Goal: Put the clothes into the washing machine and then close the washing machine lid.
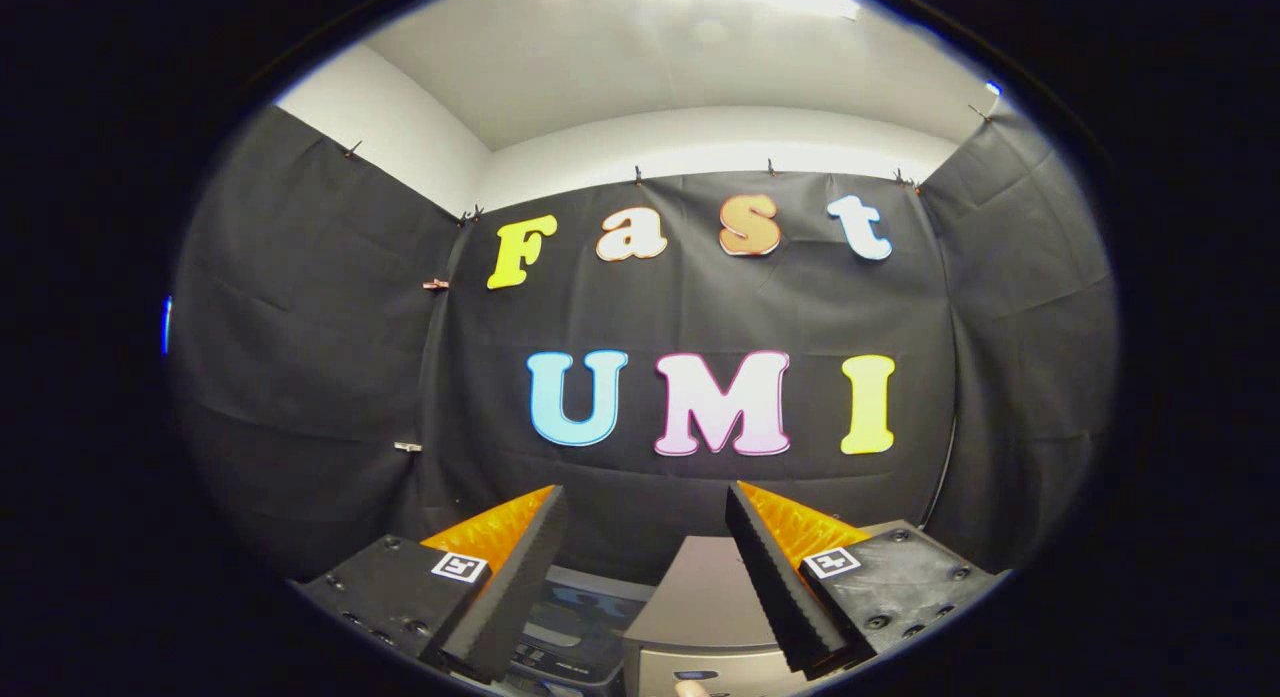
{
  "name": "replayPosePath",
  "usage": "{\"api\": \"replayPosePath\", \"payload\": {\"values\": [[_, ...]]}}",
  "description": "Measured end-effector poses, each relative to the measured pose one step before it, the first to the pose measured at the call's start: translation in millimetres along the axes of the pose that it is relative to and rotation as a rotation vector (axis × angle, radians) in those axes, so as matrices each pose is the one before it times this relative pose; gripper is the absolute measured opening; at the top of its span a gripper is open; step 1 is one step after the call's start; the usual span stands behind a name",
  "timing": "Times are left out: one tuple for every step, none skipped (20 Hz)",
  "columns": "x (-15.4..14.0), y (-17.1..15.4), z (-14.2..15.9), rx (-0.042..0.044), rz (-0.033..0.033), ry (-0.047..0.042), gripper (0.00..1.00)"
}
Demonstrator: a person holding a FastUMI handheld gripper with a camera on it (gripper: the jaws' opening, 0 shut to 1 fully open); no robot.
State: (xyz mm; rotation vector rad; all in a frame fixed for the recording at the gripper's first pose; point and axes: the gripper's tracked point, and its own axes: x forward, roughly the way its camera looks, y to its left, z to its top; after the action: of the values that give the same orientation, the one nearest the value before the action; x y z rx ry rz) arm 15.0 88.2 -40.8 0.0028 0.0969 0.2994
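The gripper (645,522) is held high with its fingers spread apart and nothing between them, aimed at the booth wall (690,307), while the washing machine (705,617) sits below them, so I would tilt it downward to find the clothes.

Gripper camera, level, facing booth wall (690,307)

I only get the top of the washing machine (705,602); its body runs out of view below, and the right finger (790,587) covers part of it. Dark panel (575,632) beside it is partly behind the left finger, can't make out its markings. A pale speck (688,688) down there, can't identify.
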Motion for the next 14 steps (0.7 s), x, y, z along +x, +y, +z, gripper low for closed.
{"api": "replayPosePath", "payload": {"values": [[-5.83, -8.35, 2.67, -0.00293, -0.02322, -0.00882, 0.99], [-6.18, -8.67, 1.46, -0.00240, -0.02381, -0.00617, 0.99], [-5.05, -6.80, 1.64, -0.00427, -0.02060, -0.00863, 0.99], [-5.71, -5.06, 2.26, -0.00502, -0.01503, -0.00792, 0.99], [-4.32, -3.49, 1.23, -0.00172, -0.00535, -0.00600, 0.99], [-4.23, -0.46, 1.23, 0.00106, -0.00375, -0.00770, 0.99], [-3.24, -2.75, 0.43, -0.00044, -0.00382, -0.00414, 0.99], [-0.80, -2.16, -1.07, 0.00018, -0.00415, 0.00199, 0.99], [-0.51, -2.90, -1.72, -0.00111, -0.00458, 0.00517, 0.99], [-1.66, -4.31, -1.64, -0.00084, -0.01021, 0.00583, 0.99], [-0.72, -4.57, -0.67, -0.00168, -0.01116, 0.00376, 0.99], [-0.44, -3.37, -0.94, 0.00153, -0.00790, 0.00186, 0.99], [-0.86, -1.21, 0.29, 0.00312, -0.00347, 0.00131, 0.99], [-0.05, -1.74, -0.07, 0.00282, -0.00297, 0.00062, 0.99]]}}
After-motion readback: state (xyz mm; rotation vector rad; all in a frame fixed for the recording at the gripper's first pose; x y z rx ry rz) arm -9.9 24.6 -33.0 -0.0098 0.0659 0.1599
